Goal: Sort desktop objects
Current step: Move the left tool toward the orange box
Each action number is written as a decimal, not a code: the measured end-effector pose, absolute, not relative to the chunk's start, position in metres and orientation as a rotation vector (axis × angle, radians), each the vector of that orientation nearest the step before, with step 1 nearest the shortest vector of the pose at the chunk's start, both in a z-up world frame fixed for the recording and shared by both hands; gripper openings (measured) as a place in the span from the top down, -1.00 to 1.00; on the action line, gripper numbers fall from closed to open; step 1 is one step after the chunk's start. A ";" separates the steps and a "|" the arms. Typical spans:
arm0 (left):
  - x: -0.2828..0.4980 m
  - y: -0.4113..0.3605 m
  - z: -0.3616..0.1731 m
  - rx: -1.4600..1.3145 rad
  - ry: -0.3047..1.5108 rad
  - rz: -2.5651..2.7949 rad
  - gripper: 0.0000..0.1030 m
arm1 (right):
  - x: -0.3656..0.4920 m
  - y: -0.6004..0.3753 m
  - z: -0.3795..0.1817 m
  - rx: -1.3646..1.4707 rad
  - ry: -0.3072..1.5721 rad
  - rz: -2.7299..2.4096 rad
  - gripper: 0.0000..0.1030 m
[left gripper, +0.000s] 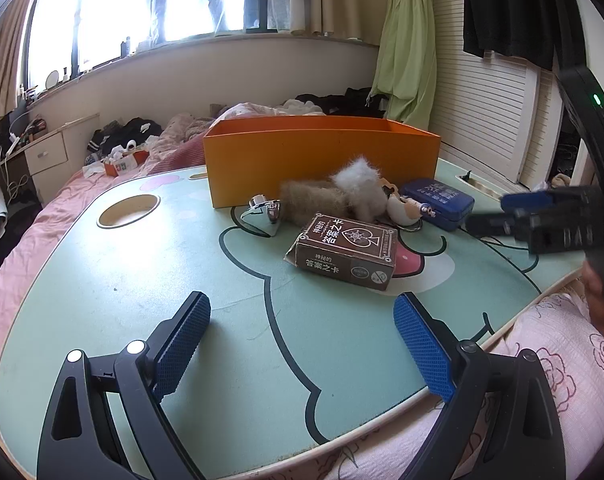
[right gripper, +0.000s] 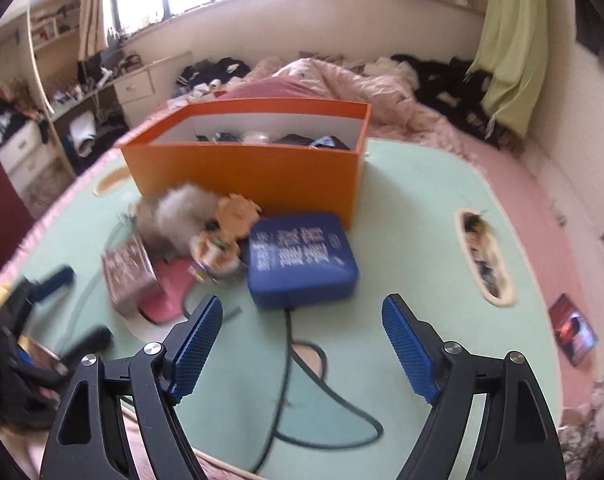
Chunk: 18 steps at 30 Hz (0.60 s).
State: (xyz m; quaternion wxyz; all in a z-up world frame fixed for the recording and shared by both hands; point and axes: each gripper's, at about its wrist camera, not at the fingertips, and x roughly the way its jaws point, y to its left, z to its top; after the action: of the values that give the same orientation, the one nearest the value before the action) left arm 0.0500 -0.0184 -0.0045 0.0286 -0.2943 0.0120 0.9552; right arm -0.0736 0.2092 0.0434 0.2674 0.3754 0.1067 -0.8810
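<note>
An orange box stands at the back of the green lap table; several dark items lie inside it. In front of it lie a furry toy, a small figurine, a brown card box, a shiny metal piece and a blue tin. My left gripper is open over bare table, short of the card box. My right gripper is open, just short of the blue tin, with nothing between its pads.
The table sits on a bed with pink bedding. A round cup hole is at its left and a slot at its right. A red-covered flat item lies on the bedding. Clothes pile up behind the box.
</note>
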 end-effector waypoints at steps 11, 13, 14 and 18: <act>0.048 -0.018 -0.007 -0.913 0.040 2.950 -0.80 | -0.077 0.214 0.023 1.008 0.261 -2.320 -1.00; 0.048 -0.018 -0.006 -0.914 0.040 2.952 -0.80 | -0.078 0.216 0.023 1.005 0.260 -2.319 -1.00; 0.048 -0.018 -0.006 -0.914 0.040 2.952 -0.80 | -0.078 0.215 0.023 1.004 0.261 -2.319 -1.00; 0.049 -0.017 -0.007 -0.922 0.038 2.953 -0.80 | -0.077 0.216 0.023 0.999 0.259 -2.319 -1.00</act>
State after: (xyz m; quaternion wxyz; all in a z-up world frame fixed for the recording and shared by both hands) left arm 0.0486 -0.0167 -0.0069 0.0241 -0.2978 0.0123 0.9542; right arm -0.0769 0.2164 0.0228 0.2970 0.3758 0.0976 -0.8724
